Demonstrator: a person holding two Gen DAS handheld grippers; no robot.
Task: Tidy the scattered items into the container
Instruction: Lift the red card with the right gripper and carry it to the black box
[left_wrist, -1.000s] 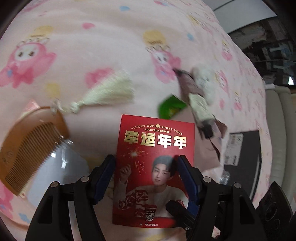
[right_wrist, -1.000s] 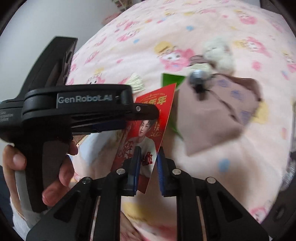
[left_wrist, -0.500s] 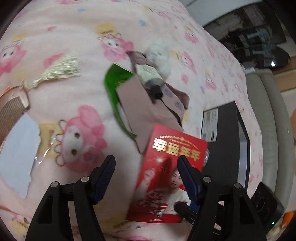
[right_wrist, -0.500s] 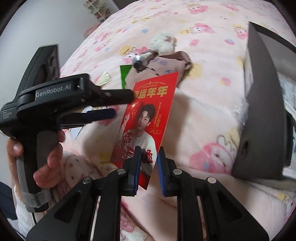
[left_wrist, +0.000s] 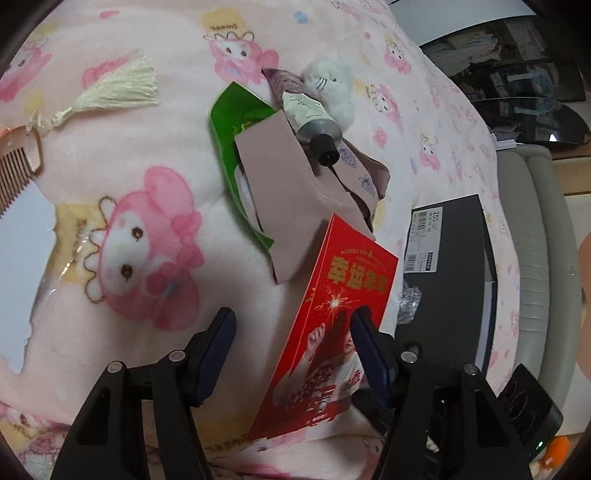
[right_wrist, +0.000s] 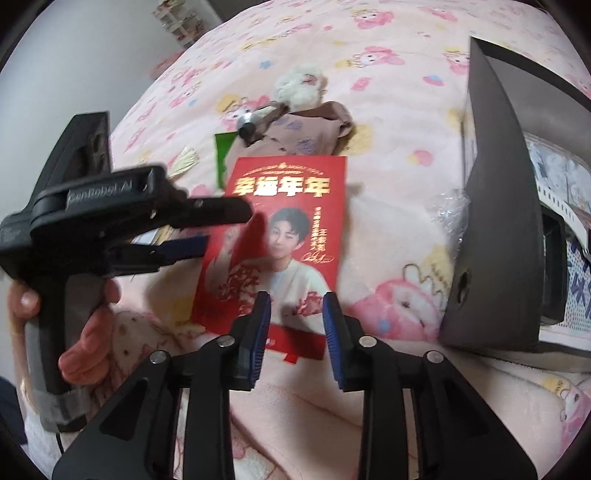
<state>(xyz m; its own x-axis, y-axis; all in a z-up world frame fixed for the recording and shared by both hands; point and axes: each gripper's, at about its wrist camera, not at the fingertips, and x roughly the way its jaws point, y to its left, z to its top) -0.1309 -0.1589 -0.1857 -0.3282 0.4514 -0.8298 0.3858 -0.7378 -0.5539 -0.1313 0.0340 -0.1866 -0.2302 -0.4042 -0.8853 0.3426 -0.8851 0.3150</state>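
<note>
A red card (left_wrist: 332, 332) with gold lettering and a printed portrait stands tilted on edge over the pink blanket. It sits between the jaws of my left gripper (left_wrist: 291, 317), close against the right pad (left_wrist: 364, 332). The left pad is well clear of it as the jaws close. In the right wrist view the red card (right_wrist: 295, 221) faces me just beyond my right gripper (right_wrist: 296, 297), whose jaws are opening with the pads off it. The left gripper (right_wrist: 225, 229) reaches in from the left, held by a hand (right_wrist: 85, 332). The black box (left_wrist: 447, 258) lies to the right.
On the blanket lie a pink pouch (left_wrist: 280, 184), a green packet (left_wrist: 232, 122), a cream tube (left_wrist: 314, 125), a white plush toy (left_wrist: 332, 81), a tassel (left_wrist: 110, 88), a comb (left_wrist: 18, 166) and a clear bag (left_wrist: 22, 258). The box wall (right_wrist: 495, 221) rises at the right.
My right jaws have opened off the red card's lower edge. The card has turned and shifted right, toward the black box. My left jaws have narrowed a little, and both hands moved right.
</note>
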